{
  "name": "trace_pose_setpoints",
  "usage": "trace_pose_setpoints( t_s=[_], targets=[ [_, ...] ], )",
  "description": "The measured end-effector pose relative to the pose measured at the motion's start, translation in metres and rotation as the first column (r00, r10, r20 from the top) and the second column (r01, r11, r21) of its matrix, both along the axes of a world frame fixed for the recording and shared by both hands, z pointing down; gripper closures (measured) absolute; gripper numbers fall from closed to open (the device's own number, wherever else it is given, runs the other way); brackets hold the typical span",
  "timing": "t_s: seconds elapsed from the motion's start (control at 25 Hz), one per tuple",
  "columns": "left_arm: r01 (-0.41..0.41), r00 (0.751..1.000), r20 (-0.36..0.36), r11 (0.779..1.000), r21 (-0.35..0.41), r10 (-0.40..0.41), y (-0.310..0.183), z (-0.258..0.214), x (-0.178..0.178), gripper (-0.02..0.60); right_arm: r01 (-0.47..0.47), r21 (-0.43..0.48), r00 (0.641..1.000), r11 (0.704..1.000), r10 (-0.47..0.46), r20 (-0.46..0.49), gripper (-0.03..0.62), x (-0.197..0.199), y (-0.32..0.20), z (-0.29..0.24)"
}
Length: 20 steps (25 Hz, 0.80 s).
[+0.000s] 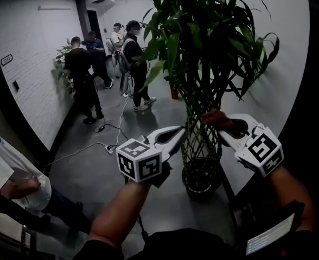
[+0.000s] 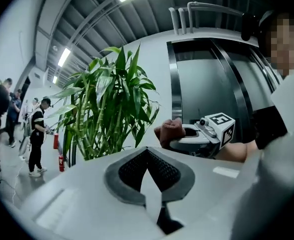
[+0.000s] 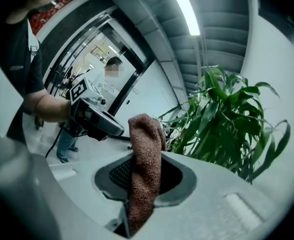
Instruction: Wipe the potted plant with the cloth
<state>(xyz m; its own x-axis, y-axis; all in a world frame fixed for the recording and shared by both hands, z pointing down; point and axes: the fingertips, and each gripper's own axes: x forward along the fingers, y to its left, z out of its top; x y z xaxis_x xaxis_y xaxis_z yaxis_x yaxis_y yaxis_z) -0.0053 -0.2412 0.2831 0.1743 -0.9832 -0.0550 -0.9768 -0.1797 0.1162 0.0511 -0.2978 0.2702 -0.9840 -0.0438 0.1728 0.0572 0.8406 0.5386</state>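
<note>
While in right gripper point(image 3: 146, 181), cloth point(image 3: 146, 139) near plant point(image 3: 227, 124).

Wht brick wall point(image 1: 34, 64), grey floor point(image 1: 94, 172), ceiling striplight point(image 3: 184, 9).

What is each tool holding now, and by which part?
The right tool holds the brown cloth, clamped along its bunched length, one end past the tips. The left tool is shut, empty.
</note>
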Motion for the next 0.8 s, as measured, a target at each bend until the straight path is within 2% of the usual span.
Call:
trace_pose_setpoints(
  t_s=[0.12, 0.2, 0.28, 0.4, 0.48, 0.52, 0.64, 0.8],
  targets=[
    [0.042, 0.999, -0.022, 0.999, -0.012, -0.042, 0.049, 0.025, -0.002, 0.565, -0.020, -0.157, 0.999, 0.987, 0.028, 0.045, 0.531, 0.025, 0.026, 0.029],
    [0.085, 0.996, -0.039, 0.996, -0.017, -0.086, 0.086, 0.044, -0.002, 0.565, -0.032, -0.302, 0.996, 0.953, 0.057, 0.075, 0.531, 0.042, 0.048, 0.053],
    [0.120, 0.991, -0.048, 0.992, -0.038, -0.122, 0.121, 0.064, 0.003, 0.565, -0.061, -0.433, 0.989, 0.899, 0.113, 0.094, 0.531, 0.061, 0.070, 0.081],
    [0.109, 0.991, -0.065, 0.990, -0.089, -0.115, 0.171, 0.099, 0.019, 0.565, -0.130, -0.593, 0.971, 0.795, 0.222, 0.085, 0.531, 0.091, 0.110, 0.126],
    [0.096, 0.991, -0.080, 0.988, -0.121, -0.106, 0.203, 0.115, 0.036, 0.565, -0.172, -0.659, 0.962, 0.732, 0.270, 0.048, 0.531, 0.113, 0.144, 0.157],
    [0.092, 0.991, -0.086, 0.987, -0.135, -0.104, 0.219, 0.124, 0.045, 0.565, -0.192, -0.677, 0.958, 0.711, 0.287, 0.029, 0.531, 0.125, 0.162, 0.170],
    [0.067, 0.990, -0.114, 0.986, -0.154, -0.085, 0.262, 0.149, 0.072, 0.565, -0.246, -0.688, 0.946, 0.683, 0.323, -0.018, 0.531, 0.161, 0.216, 0.197],
    [0.016, 0.986, -0.158, 0.986, -0.165, -0.042, 0.296, 0.166, 0.108, 0.565, -0.279, -0.670, 0.938, 0.688, 0.346, -0.035, 0.533, 0.193, 0.268, 0.208]
  ],
)
